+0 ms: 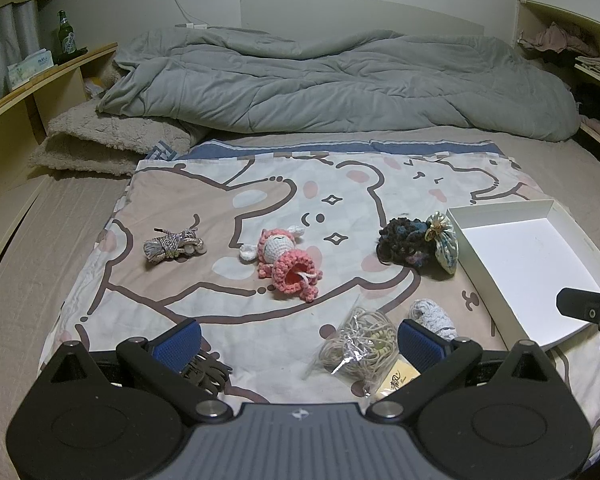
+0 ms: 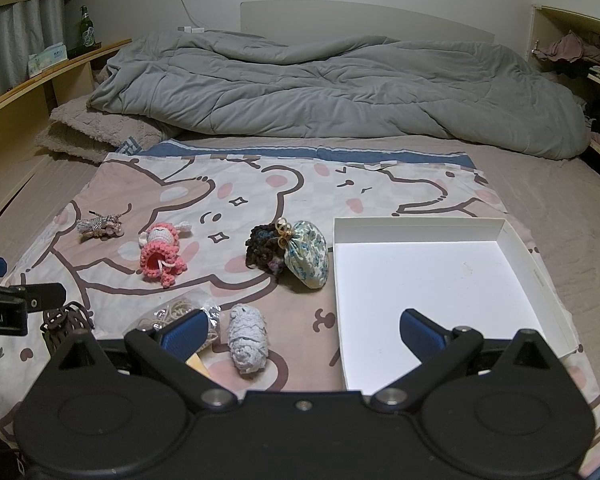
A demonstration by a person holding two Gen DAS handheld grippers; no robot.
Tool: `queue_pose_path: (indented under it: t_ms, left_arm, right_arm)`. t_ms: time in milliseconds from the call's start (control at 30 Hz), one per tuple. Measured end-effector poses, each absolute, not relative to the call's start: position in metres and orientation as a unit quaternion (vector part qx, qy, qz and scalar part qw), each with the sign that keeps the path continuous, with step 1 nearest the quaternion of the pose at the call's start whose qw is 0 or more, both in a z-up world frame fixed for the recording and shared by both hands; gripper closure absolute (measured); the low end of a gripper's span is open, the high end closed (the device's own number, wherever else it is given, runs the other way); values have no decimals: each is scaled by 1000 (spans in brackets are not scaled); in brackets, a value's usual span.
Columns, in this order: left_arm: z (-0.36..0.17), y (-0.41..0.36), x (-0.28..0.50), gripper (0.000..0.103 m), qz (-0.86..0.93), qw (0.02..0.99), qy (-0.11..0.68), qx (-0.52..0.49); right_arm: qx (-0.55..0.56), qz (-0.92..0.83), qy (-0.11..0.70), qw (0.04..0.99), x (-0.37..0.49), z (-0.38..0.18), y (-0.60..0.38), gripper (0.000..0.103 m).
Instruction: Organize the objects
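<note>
A white shallow box (image 2: 440,276) (image 1: 528,264) lies on the cartoon-print cloth (image 1: 220,208) at the right. Left of it sit a floral pouch (image 2: 308,254) (image 1: 446,246) and a dark yarn bundle (image 2: 264,250) (image 1: 400,240). A pink crochet doll (image 1: 288,262) (image 2: 160,254) lies mid-cloth, a grey striped cord bundle (image 1: 172,244) (image 2: 98,226) further left. Near me lie a bagged cord coil (image 1: 360,340) (image 2: 172,314), a pale blue-white yarn skein (image 2: 248,338) (image 1: 436,316) and a dark brown item (image 1: 204,368) (image 2: 62,326). My left gripper (image 1: 300,340) and right gripper (image 2: 304,330) are open and hold nothing.
A grey duvet (image 1: 340,80) is heaped at the back of the bed, with a fluffy beige blanket (image 1: 112,140) folded at the left. Wooden shelves run along both sides; a green bottle (image 1: 65,36) and a tissue box (image 1: 30,68) stand on the left one.
</note>
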State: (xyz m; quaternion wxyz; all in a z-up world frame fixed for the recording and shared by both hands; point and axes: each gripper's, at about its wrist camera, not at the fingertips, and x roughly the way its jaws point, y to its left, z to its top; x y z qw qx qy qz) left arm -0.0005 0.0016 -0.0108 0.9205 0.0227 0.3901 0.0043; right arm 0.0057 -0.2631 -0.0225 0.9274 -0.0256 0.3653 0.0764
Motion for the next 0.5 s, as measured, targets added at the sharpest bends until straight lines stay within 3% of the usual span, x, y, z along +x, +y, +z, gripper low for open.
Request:
queue_pose_path:
  t_ms: [500]
  left_arm:
    - [-12,2,-1,0,4,920,391,23]
  right_arm:
    - [-25,77,366,927,5,-22,-263,0]
